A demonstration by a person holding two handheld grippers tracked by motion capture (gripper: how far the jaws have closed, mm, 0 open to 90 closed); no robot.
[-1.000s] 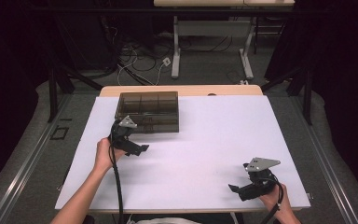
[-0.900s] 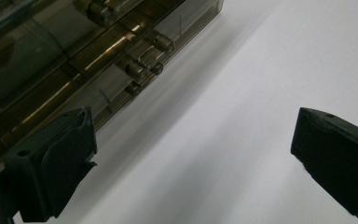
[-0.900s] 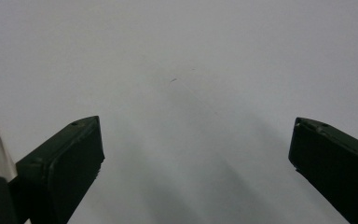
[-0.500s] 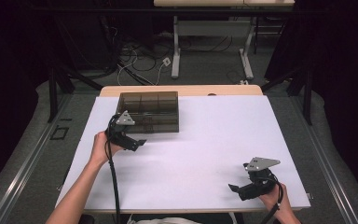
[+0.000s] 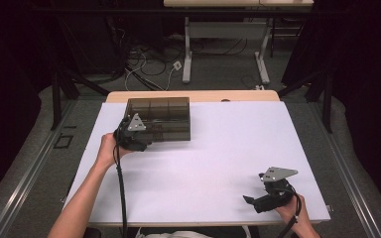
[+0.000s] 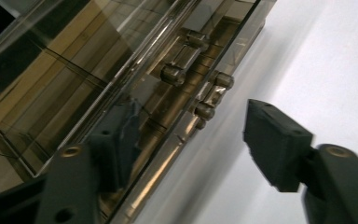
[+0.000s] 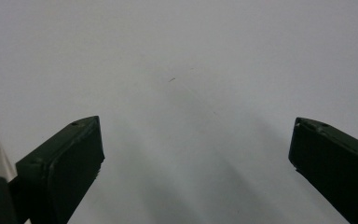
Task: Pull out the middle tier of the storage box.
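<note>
Smoky transparent compartment box (image 5: 161, 118) placed at the far left part of the white table (image 5: 228, 148), left hand-held gripper (image 5: 140, 142) brought to its near left corner, jaws just being closed around the box edge (image 6: 168, 140), pads not yet pressed, right hand-held gripper (image 5: 252, 200) rested near the front right, jaws kept wide, nothing held.

A compartment box (image 5: 159, 119) sits on the counter (image 5: 218, 148) at its far left, just short of the far edge. The left gripper (image 5: 135, 138) is at the box's near-left corner, one of its fingers (image 6: 116, 140) over the box's top and the other beside its front wall. The right gripper (image 5: 258, 201) rests on the counter near the front right corner, well apart from the box.
</note>
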